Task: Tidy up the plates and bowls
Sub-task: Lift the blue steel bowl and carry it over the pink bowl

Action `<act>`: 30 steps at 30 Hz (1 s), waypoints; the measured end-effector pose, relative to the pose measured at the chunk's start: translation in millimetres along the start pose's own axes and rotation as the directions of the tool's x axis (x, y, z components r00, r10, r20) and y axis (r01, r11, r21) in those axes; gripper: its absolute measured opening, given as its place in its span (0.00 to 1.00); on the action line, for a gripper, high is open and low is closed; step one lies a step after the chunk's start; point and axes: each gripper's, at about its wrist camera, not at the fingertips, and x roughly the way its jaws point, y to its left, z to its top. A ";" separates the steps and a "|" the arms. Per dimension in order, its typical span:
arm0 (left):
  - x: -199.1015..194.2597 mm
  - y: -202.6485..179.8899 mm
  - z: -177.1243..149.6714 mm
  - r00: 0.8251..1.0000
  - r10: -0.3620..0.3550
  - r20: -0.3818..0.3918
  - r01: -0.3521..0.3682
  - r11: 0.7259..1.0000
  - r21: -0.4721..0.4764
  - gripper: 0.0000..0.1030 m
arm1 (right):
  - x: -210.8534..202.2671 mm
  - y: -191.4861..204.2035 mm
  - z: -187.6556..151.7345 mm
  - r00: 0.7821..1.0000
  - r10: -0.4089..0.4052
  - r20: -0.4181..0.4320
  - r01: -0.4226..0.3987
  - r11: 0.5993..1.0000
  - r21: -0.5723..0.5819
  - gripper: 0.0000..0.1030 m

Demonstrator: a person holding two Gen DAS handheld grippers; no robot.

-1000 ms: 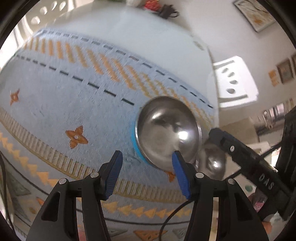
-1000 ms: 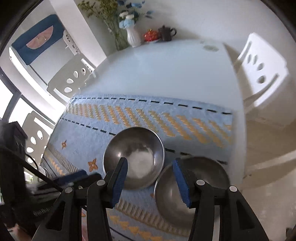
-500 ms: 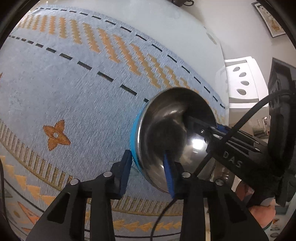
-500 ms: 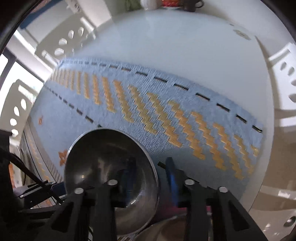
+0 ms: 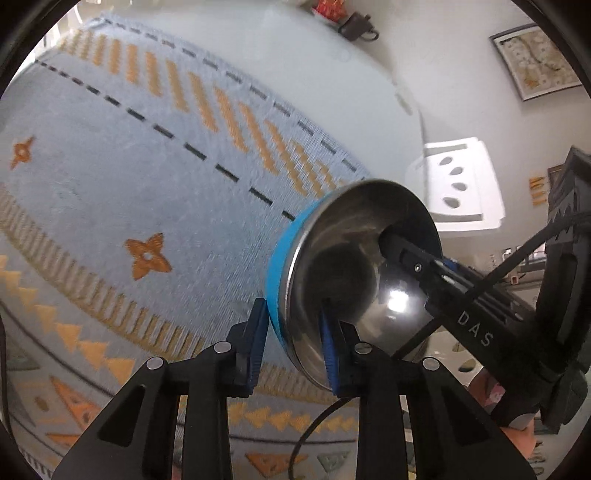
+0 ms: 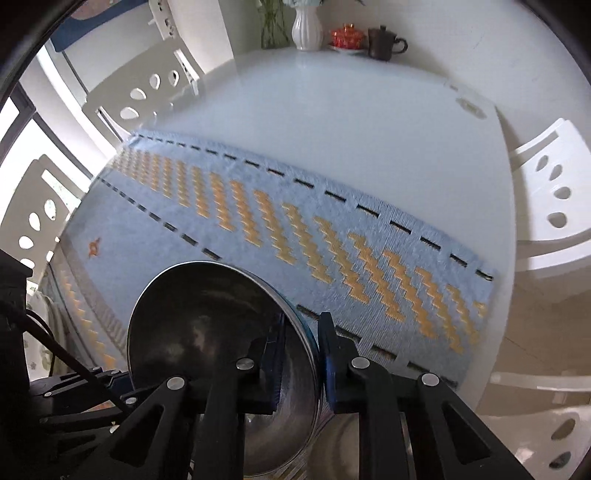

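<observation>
A steel bowl (image 5: 351,266) with a blue outer wall hangs tilted above the mat, held from two sides. My left gripper (image 5: 291,321) has its jaws closing on the near rim, one pad on the blue wall and one inside. My right gripper (image 6: 303,332) is shut on the opposite rim of the same bowl (image 6: 207,332). Its finger (image 5: 417,262) reaches into the bowl in the left wrist view. The left gripper (image 6: 92,380) shows at the lower left of the right wrist view. A second steel bowl (image 6: 343,446) lies below, mostly hidden by my fingers.
A pale blue woven mat (image 5: 147,166) with orange patterns covers the near part of a white table (image 6: 351,122). White chairs (image 6: 554,206) stand around it. A vase (image 6: 306,26), a red dish (image 6: 347,37) and a dark teapot (image 6: 384,42) sit at the far end.
Both grippers went from open to closed on opposite rims of the blue-walled steel bowl. The bowl has tipped up off the mat and away from the second bowl.
</observation>
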 end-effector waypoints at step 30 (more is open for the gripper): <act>-143.4 85.0 -152.0 0.988 0.139 -0.062 -0.121 0.964 0.236 0.24 | -75.6 162.8 -207.1 0.989 0.083 -0.120 -0.034 0.932 0.362 0.19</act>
